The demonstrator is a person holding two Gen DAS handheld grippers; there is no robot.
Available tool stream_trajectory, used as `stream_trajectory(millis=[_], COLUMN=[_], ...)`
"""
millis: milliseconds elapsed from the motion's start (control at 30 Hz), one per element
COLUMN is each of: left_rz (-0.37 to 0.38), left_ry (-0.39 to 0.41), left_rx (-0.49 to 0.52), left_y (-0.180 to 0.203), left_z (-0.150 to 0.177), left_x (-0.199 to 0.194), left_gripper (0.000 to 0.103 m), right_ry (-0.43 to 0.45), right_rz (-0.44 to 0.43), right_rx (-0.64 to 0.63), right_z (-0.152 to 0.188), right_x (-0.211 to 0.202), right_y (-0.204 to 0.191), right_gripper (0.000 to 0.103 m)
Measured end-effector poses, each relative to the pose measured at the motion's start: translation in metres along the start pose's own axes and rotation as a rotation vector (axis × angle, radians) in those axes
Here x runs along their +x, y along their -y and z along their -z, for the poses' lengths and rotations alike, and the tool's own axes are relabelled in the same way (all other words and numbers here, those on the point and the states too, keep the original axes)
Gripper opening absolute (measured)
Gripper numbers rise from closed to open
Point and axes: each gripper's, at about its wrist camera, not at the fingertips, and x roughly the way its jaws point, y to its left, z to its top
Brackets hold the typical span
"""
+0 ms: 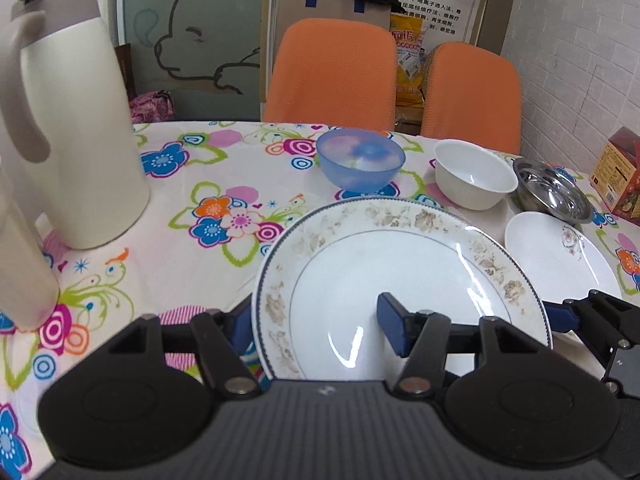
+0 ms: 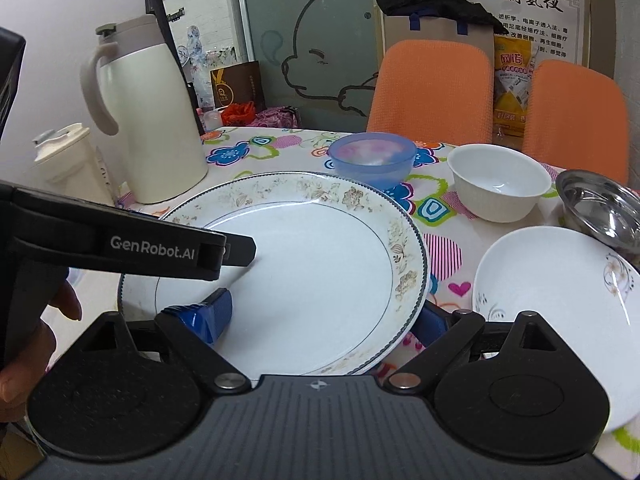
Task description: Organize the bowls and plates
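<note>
A large white plate with a brown floral rim [image 1: 400,264] [image 2: 312,248] lies on the flowered tablecloth, with both grippers at it. My left gripper [image 1: 316,330] straddles its left rim with jaws wide apart. One pad is outside the rim and the other is over the plate's middle [image 2: 236,248]. My right gripper [image 2: 324,318] straddles the right rim the same way, also wide; one of its fingers [image 1: 560,316] shows past the rim. Behind stand a blue plastic bowl [image 1: 360,160] [image 2: 372,156], a white bowl [image 1: 474,176] [image 2: 498,182] and a steel bowl [image 1: 552,192] [image 2: 600,208]. A smaller white plate [image 1: 556,256] [image 2: 552,292] lies at right.
A tall cream thermos jug [image 1: 76,120] [image 2: 148,112] and a second white jug [image 1: 20,260] [image 2: 68,164] stand at the left. A red box [image 1: 620,172] sits at the far right. Two orange chairs [image 1: 332,72] stand behind the table. A hand [image 2: 24,352] holds the left gripper.
</note>
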Motion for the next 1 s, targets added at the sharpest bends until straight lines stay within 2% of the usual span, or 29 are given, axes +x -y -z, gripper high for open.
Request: stream_trajectory(millis=[267,400,500,567,600,733,1000], left_rz=[0.003,0.027,0.023,-0.007,-0.020,-0.024,-0.020], left_ry=[-0.047,-0.063,-0.057,-0.016,-0.002,0.032,0.004], left_rx=[0.006,-0.031,-0.034,0.015,0.029,0.033,-0.024], left_y=[0.009,0.004,0.001,0.006,0.007,0.005,0.005], left_z=[0.065,0.082,0.086,0.087,0.086,0.081,0.073], left_x=[-0.037,-0.040,-0.039,-0.043,-0.047,-0.058,-0.052], left_gripper=[0.060,0.060,0.060,0.062,0.066,0.068,0.068], right_ry=[-0.032,-0.033,-0.019,-0.018,-0.019,0.035,0.040], right_rz=[0.003,0.013,0.022,0.028,0.038,0.109,0.078], right_rx=[0.009,-0.009,-0.031,-0.054,-0.059,-0.061,0.051], right_z=[0.045,0.054,0.057,0.059,0.061,0.059,0.058], right_x=[-0.038,-0.041,-0.041,-0.040,-0.039,-0.049,-0.061], right_y=[-0.022,-0.029,-0.032,-0.032,-0.031,-0.022,0.002], right_gripper=[0.081,0.081,0.081,0.080,0.079,0.079,0.079])
